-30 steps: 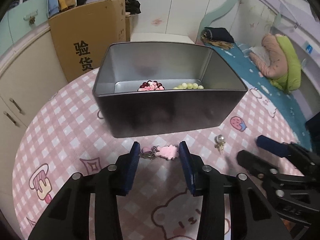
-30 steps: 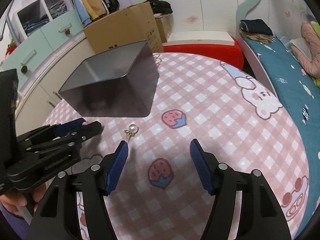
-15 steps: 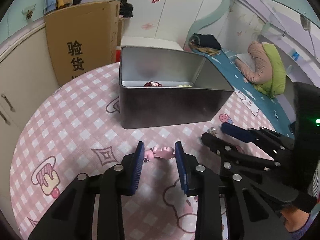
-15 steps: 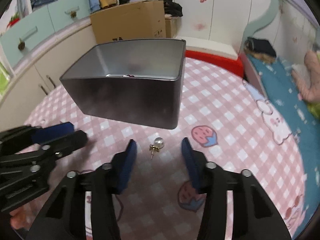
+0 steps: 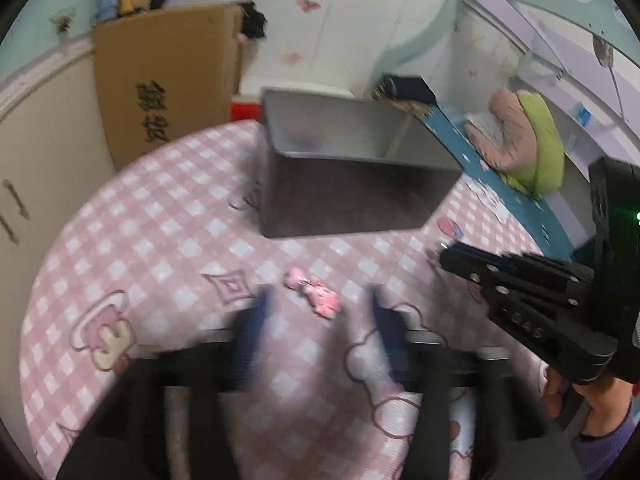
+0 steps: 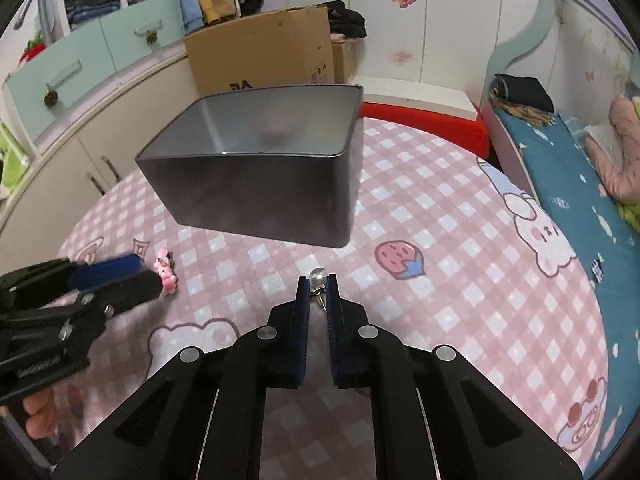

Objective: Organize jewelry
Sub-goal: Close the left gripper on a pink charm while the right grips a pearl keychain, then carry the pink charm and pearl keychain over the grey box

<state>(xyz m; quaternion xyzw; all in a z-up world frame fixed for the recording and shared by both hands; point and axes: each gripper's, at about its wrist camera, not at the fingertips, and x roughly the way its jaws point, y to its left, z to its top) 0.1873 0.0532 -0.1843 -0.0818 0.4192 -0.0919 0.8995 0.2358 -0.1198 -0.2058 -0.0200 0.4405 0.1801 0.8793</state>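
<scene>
Right hand-held gripper (image 6: 318, 284) had just closed on the pearl earring (image 6: 319, 277); left hand-held gripper (image 5: 316, 312) had just opened, pink charm (image 5: 316, 294) loose on the counter (image 5: 160, 240) between its jaws; tin (image 6: 256, 176) ahead awaited both

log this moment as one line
right tool: shut on pearl earring | left tool: just opening, pink charm loose

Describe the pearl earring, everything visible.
The pearl earring is a round, glossy silver-white bead with a small metal fitting below it, partly hidden. It sits low over the pink checked tablecloth, in front of the grey tin and apart from it. The right gripper has just been closing and is shut on it, blue pads pressing either side, bead poking out at the tips. Whether it still touches the cloth cannot be told.
</scene>
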